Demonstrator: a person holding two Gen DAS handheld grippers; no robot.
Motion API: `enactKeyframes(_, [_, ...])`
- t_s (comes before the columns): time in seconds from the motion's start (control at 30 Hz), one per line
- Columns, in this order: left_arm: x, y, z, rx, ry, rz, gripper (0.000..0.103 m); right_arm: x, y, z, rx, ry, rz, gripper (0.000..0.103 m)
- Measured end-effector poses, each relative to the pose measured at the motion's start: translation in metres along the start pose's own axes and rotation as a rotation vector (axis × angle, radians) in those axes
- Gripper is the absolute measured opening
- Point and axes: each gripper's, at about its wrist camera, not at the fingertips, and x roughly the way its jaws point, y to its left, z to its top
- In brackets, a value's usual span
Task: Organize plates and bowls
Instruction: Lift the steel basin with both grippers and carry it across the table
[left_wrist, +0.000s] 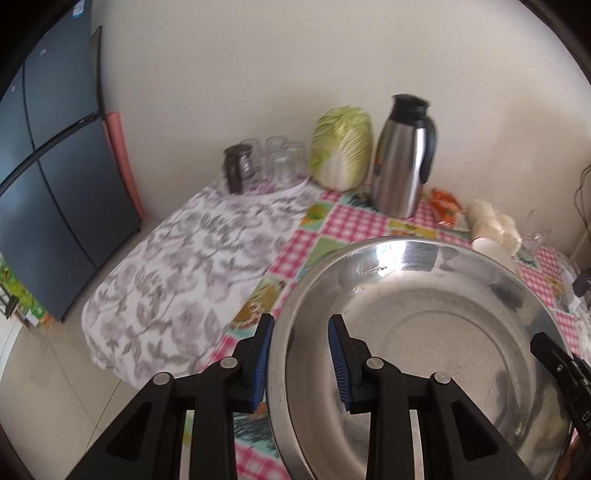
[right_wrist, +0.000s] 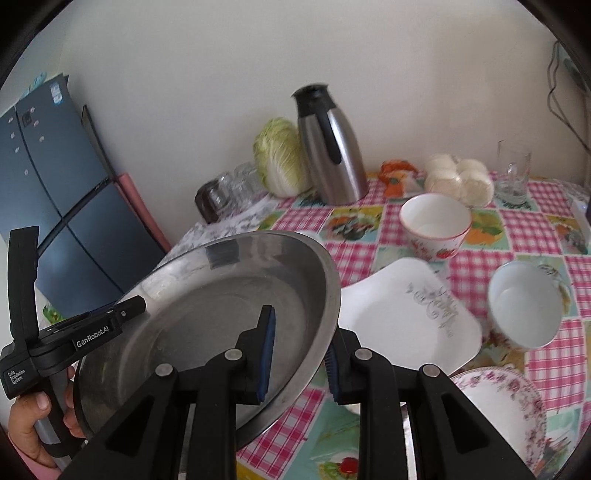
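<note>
Steel basin (left_wrist: 424, 332): rim clamped by left gripper (left_wrist: 301, 360) and right gripper (right_wrist: 299, 356) jaws; keep level, clearing white plate (right_wrist: 402, 317).

Round stainless-steel basin (right_wrist: 207, 314) tilted, lifted off table; two white bowls (right_wrist: 436, 225), square white plate (right_wrist: 402, 317), floral plate (right_wrist: 506, 410) near right edge.

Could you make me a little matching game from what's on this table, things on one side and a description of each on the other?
Things:
1. steel basin
2. cabbage
3. square plate
4. flask

Descriptions:
A. white, flat on the cloth
B. gripped at its rim from both sides
C. green, by the wall
D. steel, black handle and lid

Pairs: 1-B, 2-C, 3-A, 4-D
</note>
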Motion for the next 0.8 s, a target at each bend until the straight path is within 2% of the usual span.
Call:
enactKeyframes(0.4, [-0.008, -0.086, 0.027, 0.045, -0.028, -0.157, 0.033, -0.062, -0.070, 0.027, 0.159, -0.172, -0.055, 0.026])
enactKeyframes(0.6, [-0.005, -0.120, 0.031, 0.043, -0.017, -0.214, 0.033, -0.080, -0.098, 0.030, 0.205, -0.212, -0.098, 0.026])
enactKeyframes(0.8, [0.005, -0.134, 0.030, 0.000, 0.021, -0.276, 0.033, -0.085, -0.119, 0.027, 0.234, -0.211, -0.122, 0.026])
